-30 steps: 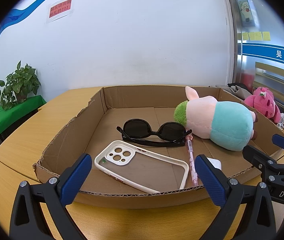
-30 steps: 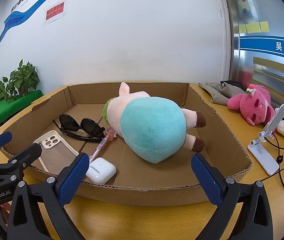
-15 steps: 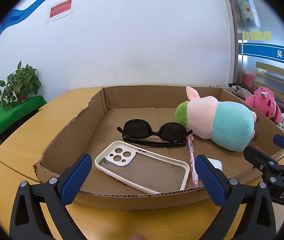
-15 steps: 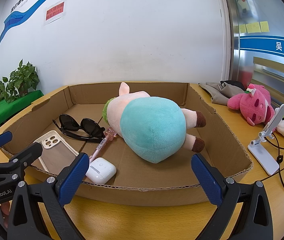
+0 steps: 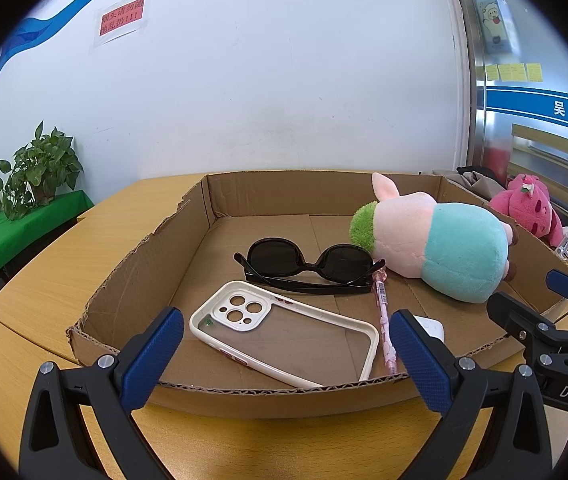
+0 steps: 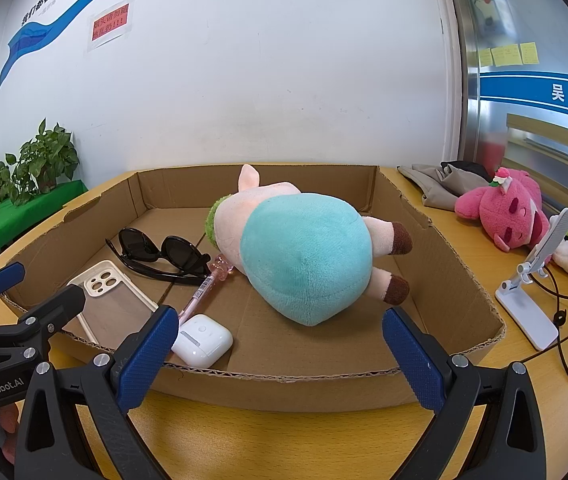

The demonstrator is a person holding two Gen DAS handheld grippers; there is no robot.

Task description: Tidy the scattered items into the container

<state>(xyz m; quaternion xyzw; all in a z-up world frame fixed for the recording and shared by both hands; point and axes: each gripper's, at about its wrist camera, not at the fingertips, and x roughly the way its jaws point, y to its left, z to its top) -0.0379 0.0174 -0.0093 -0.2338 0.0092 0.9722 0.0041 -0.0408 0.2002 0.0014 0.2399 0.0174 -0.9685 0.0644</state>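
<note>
Left tool: level before cardboard box, fingers spread, holding nothing.
Right tool: alongside, likewise spread and unloaded.

Both views are bright and evenly lit, seemingly from overhead room light, and colours read clean. The white wall is lit smoothly without hot spots. Shadows are soft and short: a faint one hugs the plush toy on the floor of the cardboard box, and another lies under the sunglasses. The desk carries a mild sheen. Strong fisheye bending curves straight lines near the edges, and black vignette fills every corner. Focus stays sharp, with no motion blur.
</note>
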